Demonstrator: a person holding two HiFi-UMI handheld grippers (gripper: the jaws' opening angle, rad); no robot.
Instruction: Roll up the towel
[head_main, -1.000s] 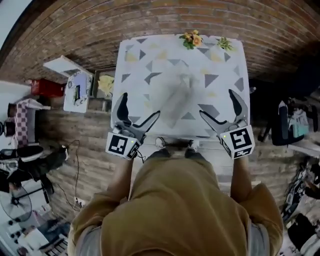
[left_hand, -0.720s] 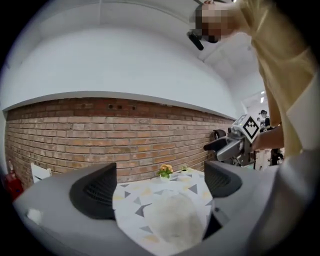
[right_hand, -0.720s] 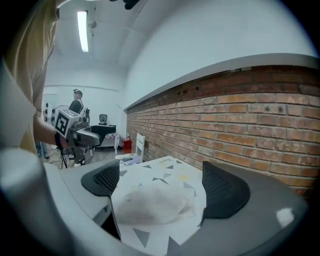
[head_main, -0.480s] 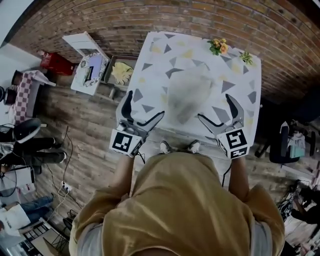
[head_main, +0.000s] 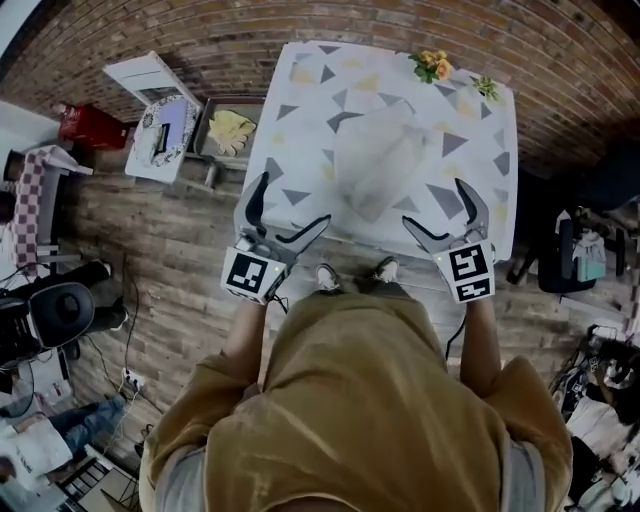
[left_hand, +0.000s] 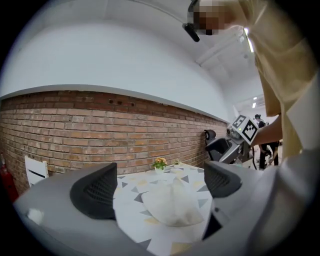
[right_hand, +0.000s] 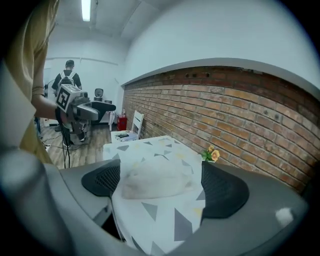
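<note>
grey jaws of your left gripper (head_main: 293, 199) and right gripper (head_main: 434, 204) stand wide apart, empty, at the near edge of the triangle-patterned table (head_main: 300, 110). wood floor (head_main: 150, 260) around, brick wall (left_hand: 75, 130) behind. white towel (head_main: 378, 160) lies mid-table, ahead and between both grippers, loosely crumpled.

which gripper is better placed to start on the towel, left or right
Right, narrowly. Both are open and clear of the towel, but the right gripper lines up with its near edge; the left gripper sits off to its side.
</note>
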